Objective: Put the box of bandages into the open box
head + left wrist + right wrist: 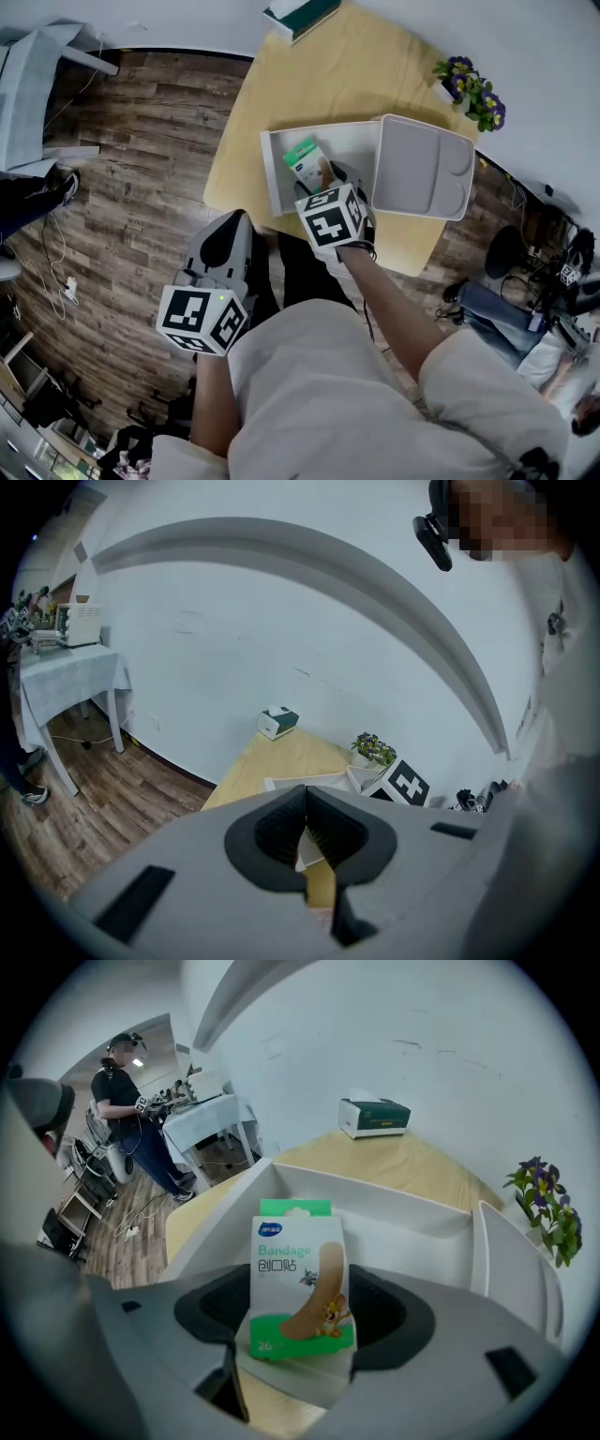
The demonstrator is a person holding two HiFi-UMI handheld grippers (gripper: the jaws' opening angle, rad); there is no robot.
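A green and white box of bandages (298,1283) stands upright between the jaws of my right gripper (300,1321), which is shut on it. In the head view the same bandage box (307,161) hangs over the near part of the open white box (281,150), with the right gripper (323,183) just behind it. The open box's far wall (394,1199) and its hinged lid (511,1274) lie just ahead. My left gripper (223,246) hangs off the table's near edge, jaws shut with nothing between them (307,829).
The wooden table (309,84) carries a tissue box (300,16) at its far edge and a potted plant with purple flowers (472,91) at the right. The open box's lid (422,167) lies flat to the right. A person (127,1101) stands at a white table far left.
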